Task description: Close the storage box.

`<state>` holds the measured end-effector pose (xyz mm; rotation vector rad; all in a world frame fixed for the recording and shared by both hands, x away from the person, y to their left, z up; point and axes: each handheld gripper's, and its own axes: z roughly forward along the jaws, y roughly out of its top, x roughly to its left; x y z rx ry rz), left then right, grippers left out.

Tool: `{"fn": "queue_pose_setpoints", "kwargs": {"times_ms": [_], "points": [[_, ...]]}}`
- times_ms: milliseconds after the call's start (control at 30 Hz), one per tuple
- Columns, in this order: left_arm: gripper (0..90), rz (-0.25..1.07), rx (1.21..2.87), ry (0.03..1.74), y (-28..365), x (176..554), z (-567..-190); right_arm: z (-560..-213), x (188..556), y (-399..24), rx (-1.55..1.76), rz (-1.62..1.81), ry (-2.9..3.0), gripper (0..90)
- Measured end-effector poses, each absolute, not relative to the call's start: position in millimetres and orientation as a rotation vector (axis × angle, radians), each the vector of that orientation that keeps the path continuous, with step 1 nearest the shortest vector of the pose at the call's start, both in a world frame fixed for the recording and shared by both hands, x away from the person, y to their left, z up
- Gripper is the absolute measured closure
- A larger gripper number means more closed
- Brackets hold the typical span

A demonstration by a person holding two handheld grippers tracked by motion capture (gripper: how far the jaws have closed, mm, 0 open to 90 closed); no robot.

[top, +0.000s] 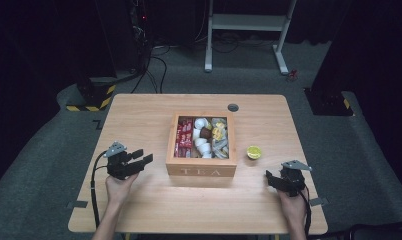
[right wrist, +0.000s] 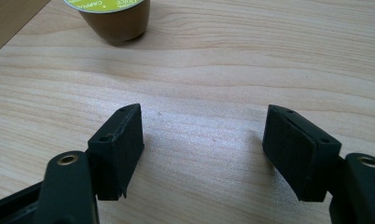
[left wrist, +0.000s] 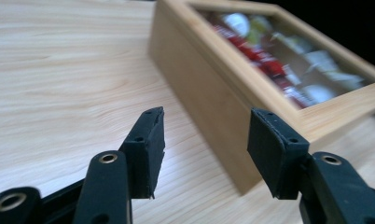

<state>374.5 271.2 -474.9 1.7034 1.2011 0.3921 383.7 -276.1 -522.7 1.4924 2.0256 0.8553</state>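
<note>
Both claws, left [top: 139,159] and right [top: 271,179], gape empty flanking the glass-lidded wooden tea box [top: 201,171] on the pale wooden worktop [top: 139,115]; seemingly poised to start

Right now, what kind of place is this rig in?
Probably a lab or recording studio, not a home: black curtains around a lone wooden table, cables on grey carpet, hazard-striped base. Props: TEA box, coffee capsule.

One wooden tea box [top: 201,171] — one coffee capsule [top: 254,152] — two grippers, one table [top: 139,115].
</note>
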Motion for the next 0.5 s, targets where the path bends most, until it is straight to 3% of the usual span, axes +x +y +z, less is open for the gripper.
{"fn": "queue_pose_setpoints", "kwargs": {"times_ms": [500], "points": [[45.1,0.499,1.751,1.329,285,377,-503,-523,384,-276,1.492,0.855,2.026,28.9]]}}
